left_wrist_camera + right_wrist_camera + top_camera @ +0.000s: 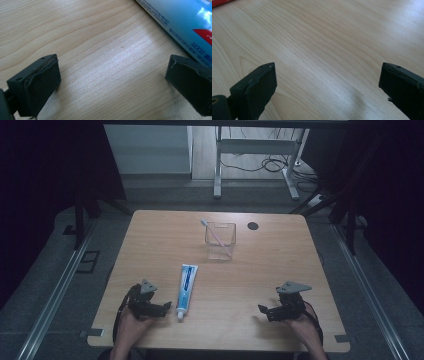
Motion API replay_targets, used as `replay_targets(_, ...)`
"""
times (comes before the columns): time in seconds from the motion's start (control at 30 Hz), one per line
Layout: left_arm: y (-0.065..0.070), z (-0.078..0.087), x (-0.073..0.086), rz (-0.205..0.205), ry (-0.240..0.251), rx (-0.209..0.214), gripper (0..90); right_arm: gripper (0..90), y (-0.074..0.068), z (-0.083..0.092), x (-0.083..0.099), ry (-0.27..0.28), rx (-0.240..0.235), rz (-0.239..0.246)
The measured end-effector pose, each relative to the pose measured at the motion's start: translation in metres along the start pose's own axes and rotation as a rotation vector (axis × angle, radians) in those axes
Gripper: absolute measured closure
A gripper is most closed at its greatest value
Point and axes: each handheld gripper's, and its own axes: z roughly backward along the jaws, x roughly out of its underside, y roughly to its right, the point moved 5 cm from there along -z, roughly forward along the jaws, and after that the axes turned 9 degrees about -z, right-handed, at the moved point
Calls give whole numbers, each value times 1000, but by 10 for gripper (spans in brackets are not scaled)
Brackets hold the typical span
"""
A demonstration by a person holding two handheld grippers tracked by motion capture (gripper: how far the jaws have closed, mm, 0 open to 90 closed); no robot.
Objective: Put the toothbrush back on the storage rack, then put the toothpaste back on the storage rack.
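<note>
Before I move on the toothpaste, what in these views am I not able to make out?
- Toothpaste tube: left gripper view, cut off by the top and right edges; cap end out of frame.
- Tube print: high view, too small to read.
- Toothbrush head: high view, down inside the clear cup; bristles too small to tell.
- Dark round spot on the table: high view, too small to identify.

Bare wood lies open across the table point(280, 270) between the left gripper point(162, 308) and right gripper point(265, 310), both with jaws spread wide. A toothpaste tube point(186, 290) lies just beside the left gripper; a clear cup point(220, 241) holding a toothbrush point(212, 232) stands toward the far edge.
</note>
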Motion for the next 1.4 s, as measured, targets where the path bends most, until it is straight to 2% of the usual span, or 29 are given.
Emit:
replay_targets(0.43,0,0,0,1,1,0,0,11,4,-13,24,-41,9,-10)
replay_targets(0.63,0,0,0,1,1,-1,0,25,5,-13,26,-46,41,7)
replay_targets(0.8,0,1,0,10,5,-11,17,25,5,-13,26,-45,42,6)
replay_targets(0.9,0,3,0,24,10,-17,56,25,5,-13,26,-46,42,5)
replay_targets(1.0,1,5,-1,19,8,-12,139,25,5,-13,26,-46,42,5)
replay_targets(1.1,3,5,-3,8,5,-7,160,25,5,-13,26,-45,42,5)
replay_targets(1.27,5,9,-7,3,26,-6,238,26,5,-13,26,-45,43,4)
replay_targets(1.4,7,15,-11,7,48,-1,341,26,5,-13,26,-43,46,2)
